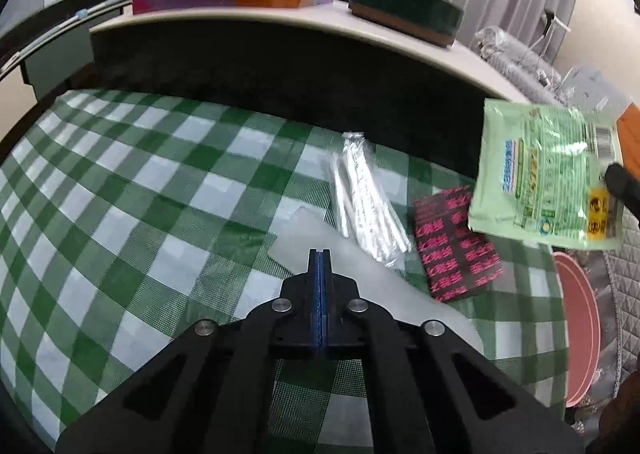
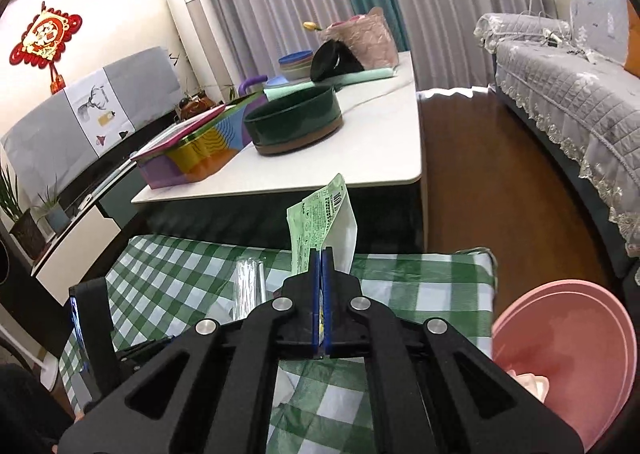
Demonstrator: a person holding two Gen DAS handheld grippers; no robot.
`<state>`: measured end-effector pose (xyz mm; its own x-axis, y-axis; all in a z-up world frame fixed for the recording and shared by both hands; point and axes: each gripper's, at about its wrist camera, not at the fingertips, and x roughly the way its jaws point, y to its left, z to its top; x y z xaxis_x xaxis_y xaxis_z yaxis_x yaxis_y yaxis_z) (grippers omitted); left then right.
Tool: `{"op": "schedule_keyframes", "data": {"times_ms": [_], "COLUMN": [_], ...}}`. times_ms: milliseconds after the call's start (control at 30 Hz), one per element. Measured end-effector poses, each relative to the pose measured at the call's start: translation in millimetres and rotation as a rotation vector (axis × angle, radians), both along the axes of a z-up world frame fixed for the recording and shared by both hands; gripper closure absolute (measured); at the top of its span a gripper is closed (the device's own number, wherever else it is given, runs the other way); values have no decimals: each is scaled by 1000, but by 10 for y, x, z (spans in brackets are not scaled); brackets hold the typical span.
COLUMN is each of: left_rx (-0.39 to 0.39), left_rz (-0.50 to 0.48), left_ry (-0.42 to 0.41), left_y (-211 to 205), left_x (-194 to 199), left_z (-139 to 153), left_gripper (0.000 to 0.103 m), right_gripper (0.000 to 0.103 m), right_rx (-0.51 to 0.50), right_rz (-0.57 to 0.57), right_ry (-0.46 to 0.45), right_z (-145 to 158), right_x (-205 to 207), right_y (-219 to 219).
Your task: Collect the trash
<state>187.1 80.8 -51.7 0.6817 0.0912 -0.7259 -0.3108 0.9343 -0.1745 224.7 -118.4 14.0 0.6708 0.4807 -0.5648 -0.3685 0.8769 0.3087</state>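
My right gripper [image 2: 322, 254] is shut on a light green wrapper [image 2: 316, 214] and holds it upright above the green checked cloth [image 2: 420, 286]. The wrapper [image 1: 544, 174] also shows in the left wrist view, in the air at the right, with the right gripper's tip [image 1: 622, 184] at its edge. My left gripper [image 1: 320, 256] is shut and empty, low over the cloth [image 1: 120, 182]. In front of it lie a flat clear plastic sheet [image 1: 320, 238], a clear silver wrapper [image 1: 368, 198] and a black and pink packet [image 1: 456, 242]. A pink bin [image 2: 568, 342] stands at the right.
A white table [image 2: 372, 142] stands behind the cloth, with a colourful box [image 2: 192, 154] and a dark green round dish [image 2: 296, 118] on it. A grey sofa [image 2: 568, 94] is at the right. The pink bin [image 1: 580, 330] is beside the cloth's right edge.
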Motion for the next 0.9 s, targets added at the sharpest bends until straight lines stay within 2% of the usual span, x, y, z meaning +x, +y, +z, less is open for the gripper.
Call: {"op": "schedule_keyframes", "data": {"times_ms": [67,167,233,267,300,433,567,633,733,800,900], "left_rx": [12,-77,-106,-93,-80,-60,-18,-5,84,99,84], "left_rz": [-13,-44,-63,-66,-69,-80,-73,-78,-88,-81,-89], "left_ry": [-22,-18,6,18,25,34,78,105,130,123,115], "left_y": [-30,-30,-79,-118,-159,-345,-587,-705,-864,-869,-827], "left_x": [-40,-70,-68,-67,-66,-34,18,39,65,43,-5], "left_z": [66,76,25,-3,-25,-56,-95,-152,-209,-210,-178], "left_gripper": [103,101,82,56,42,42,30,30,28,33,53], "right_gripper": [102,102,102,102,102,102,102,102,102,102,102], "right_rx": [-4,-1,1,-1,-8,-12,-18,-26,-44,-54,-64], "right_rz": [-5,-18,-23,-23,-23,-39,-60,-70,-85,-93,-110], "right_ry": [-11,-25,-36,-43,-56,-71,-83,-86,-81,-78,-76], "right_z": [49,131,206,238,286,419,562,604,628,644,665], "right_x": [-69,-180,-263,-299,-355,-539,-694,-784,-905,-952,-1014], "right_y": [-42,-111,-159,-179,-210,-361,-517,-606,-711,-755,-814]}}
